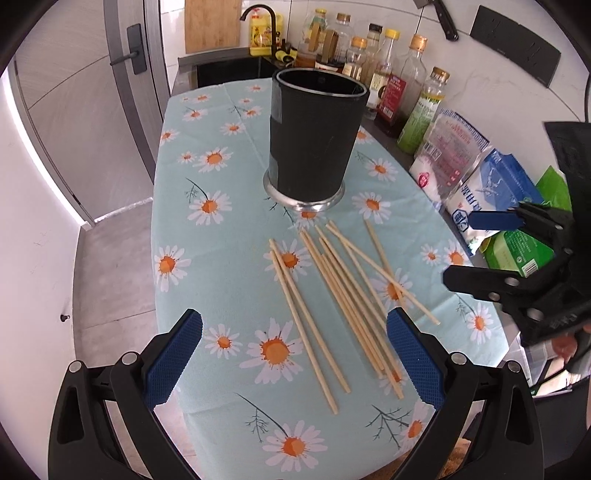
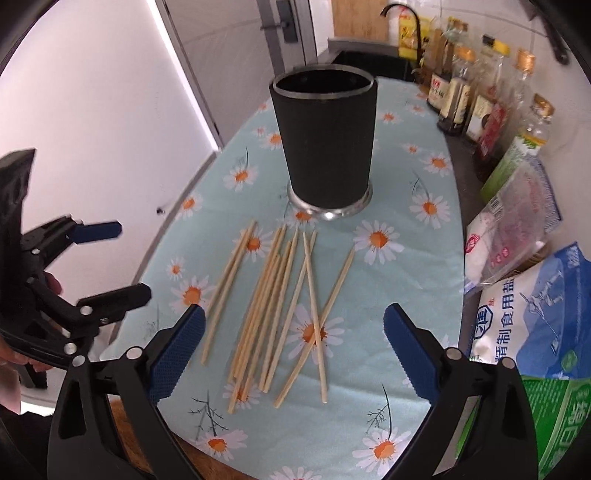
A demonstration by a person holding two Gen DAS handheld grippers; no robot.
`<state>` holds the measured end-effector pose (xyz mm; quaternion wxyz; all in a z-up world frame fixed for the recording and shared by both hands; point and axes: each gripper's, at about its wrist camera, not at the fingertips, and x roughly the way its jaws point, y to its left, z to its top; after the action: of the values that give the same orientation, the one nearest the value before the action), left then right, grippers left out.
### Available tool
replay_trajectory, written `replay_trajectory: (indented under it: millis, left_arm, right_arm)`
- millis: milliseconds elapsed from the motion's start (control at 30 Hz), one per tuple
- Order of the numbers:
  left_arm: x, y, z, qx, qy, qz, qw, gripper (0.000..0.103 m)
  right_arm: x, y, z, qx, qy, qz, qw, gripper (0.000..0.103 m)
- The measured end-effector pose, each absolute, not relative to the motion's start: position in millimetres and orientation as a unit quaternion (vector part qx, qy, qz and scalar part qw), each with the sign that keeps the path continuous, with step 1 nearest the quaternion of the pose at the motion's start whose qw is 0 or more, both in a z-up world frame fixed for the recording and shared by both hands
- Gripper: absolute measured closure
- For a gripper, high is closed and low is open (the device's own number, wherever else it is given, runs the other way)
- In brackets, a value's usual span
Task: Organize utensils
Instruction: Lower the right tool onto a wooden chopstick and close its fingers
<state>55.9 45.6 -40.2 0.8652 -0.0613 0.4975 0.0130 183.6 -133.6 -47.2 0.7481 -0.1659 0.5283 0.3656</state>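
Note:
Several wooden chopsticks (image 1: 311,317) (image 2: 269,295) lie loose and partly crossed on the daisy-print tablecloth (image 1: 221,258) (image 2: 406,277). Behind them stands an upright black cylindrical utensil holder (image 1: 314,140) (image 2: 328,147) with a metal base, with nothing visible inside it. My left gripper (image 1: 294,321) (image 2: 118,260) hovers open over the left part of the pile, nothing between its blue pads. My right gripper (image 2: 294,314) (image 1: 476,251) hangs open above the near ends of the chopsticks, its pads touching none of them.
A row of sauce and oil bottles (image 1: 413,85) (image 2: 480,103) lines the wall on the right. Bags of salt (image 1: 491,184) (image 2: 535,317) and a green box (image 1: 517,251) crowd the table's right edge. A sink with a black faucet (image 1: 258,14) lies behind; a door (image 1: 92,110) stands left.

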Motion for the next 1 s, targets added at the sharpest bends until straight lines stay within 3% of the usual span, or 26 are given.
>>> replay_trajectory:
  millis: [167, 333, 433, 533, 1000]
  left_arm:
    - [62.0, 51.8, -52.5, -0.063, 0.518, 0.009, 0.853, 0.006]
    - [65.4, 56.1, -65.2, -0.063, 0.534, 0.007, 0.843, 0.006]
    - [66.6, 60.0, -73.1, -0.067, 0.542, 0.011, 0.838, 0.006]
    - [67.0, 62.8, -78.8, -0.072, 0.551, 0.015, 0.831, 0.006]
    - [65.9, 63.8, -93.0, -0.073, 0.571, 0.003, 0.818, 0.006]
  right_arm:
    - [200.4, -115.5, -79.2, -0.200, 0.571, 0.372, 0.705, 0.040]
    - [213.6, -99.1, -106.4, -0.229, 0.606, 0.374, 0.664, 0.056]
    - [223.1, -90.3, -116.7, -0.241, 0.620, 0.375, 0.646, 0.058]
    - [231.3, -80.5, -126.7, -0.253, 0.635, 0.369, 0.629, 0.073]
    - [227.9, -53.3, -165.8, -0.325, 0.661, 0.342, 0.584, 0.091]
